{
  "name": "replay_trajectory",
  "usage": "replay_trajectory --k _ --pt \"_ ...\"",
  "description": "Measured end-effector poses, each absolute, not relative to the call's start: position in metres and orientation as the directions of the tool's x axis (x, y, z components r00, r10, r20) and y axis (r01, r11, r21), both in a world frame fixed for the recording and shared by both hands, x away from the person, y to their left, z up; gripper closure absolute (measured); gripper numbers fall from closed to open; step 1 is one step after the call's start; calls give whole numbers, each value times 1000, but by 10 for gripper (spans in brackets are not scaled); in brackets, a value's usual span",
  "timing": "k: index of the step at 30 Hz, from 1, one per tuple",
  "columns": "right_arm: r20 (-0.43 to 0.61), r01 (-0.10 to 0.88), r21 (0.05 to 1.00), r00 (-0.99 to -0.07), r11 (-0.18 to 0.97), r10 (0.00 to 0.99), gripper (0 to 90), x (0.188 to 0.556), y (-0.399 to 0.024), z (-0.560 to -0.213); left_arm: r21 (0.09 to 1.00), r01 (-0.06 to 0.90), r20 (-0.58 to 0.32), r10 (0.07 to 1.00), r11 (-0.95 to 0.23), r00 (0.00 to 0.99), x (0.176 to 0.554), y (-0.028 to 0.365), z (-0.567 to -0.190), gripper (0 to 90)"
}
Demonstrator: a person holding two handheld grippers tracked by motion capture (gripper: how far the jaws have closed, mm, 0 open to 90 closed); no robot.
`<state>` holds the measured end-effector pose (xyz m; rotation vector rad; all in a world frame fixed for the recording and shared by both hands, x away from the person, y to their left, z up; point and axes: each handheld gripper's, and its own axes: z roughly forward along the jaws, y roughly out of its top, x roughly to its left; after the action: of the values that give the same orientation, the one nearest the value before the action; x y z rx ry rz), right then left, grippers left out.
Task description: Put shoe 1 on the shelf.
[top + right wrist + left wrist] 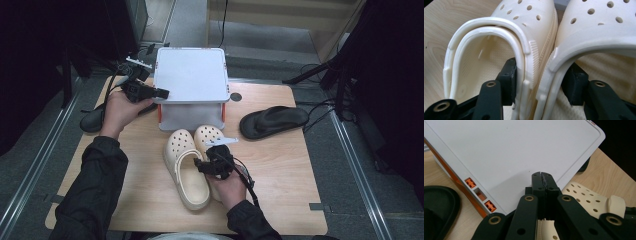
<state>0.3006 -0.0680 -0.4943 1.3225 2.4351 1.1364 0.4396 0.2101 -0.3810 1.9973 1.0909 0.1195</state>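
- Two cream clogs [192,165] lie side by side on a light wooden table [285,165], toes pointing toward a white shelf unit [191,75] at the table's far edge.
- The right gripper [204,163] straddles the pair: in the right gripper view one black jaw sits inside the left clog [496,57] and the other inside the right clog [599,45], the two adjoining side walls caught between them.
- Both pads lie against those inner walls; the walls are pressed together, so the jaws grip the two clogs at once.
- The clogs are moulded foam, smooth and matte, with rows of round vent holes over the toes, a ribbed strip along the sole edge and a curved heel strap folded forward over the opening.
- Footbeds show a fine pebbled texture.
- The left gripper [162,92] rests at the left edge of the shelf's flat top, its jaws closed tip to tip with nothing between them.
- The shelf is white plastic with rounded corners, a raised rim and orange clips along its side.
- One black slipper [272,121] lies on the table to the right of the shelf, well apart from the clogs; another black slipper [92,120] lies at the left edge, beside the person's left hand [120,110].
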Motion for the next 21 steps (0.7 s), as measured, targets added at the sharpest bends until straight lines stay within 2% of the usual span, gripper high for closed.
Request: replay_trajectory --k 11,21 --pt "244 689 667 -563 285 790 650 304 -72 -492 707 652 -285 733 -275 618 440 210 -381 900" --pt "257 692 669 -559 273 788 664 310 -78 -481 706 652 -283 733 -277 618 439 210 -381 900"
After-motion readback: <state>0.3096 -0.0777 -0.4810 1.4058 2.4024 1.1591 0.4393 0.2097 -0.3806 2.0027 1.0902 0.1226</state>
